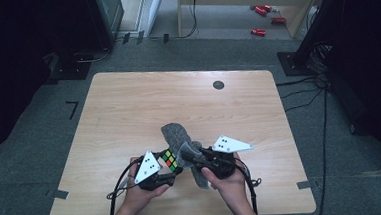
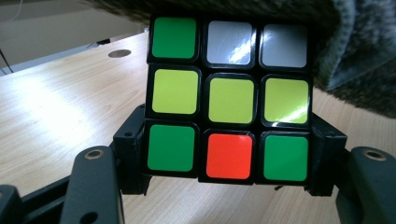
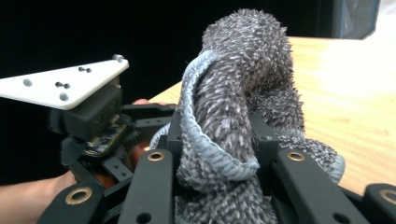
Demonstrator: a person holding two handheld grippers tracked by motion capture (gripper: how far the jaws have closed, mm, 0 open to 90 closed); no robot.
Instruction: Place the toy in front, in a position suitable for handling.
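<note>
Puzzle cube (image 2: 229, 98) — rigid, slick-faced; left claw (image 1: 168, 170) clamps its sides. Grey cloth (image 3: 233, 121) — soft, limp; right claw (image 1: 189, 156) pinches a fold.

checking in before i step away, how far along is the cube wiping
Done: the left gripper is shut on the multicoloured puzzle cube and the right gripper on the fuzzy grey cloth. In hand: cloth pressed against the cube's top. Left: the other faces, probably.

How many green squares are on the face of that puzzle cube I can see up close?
3 on the cube: top-left corner, bottom-left corner and bottom-right corner of the face towards the left gripper view. The cube's other faces are hidden there.
</note>
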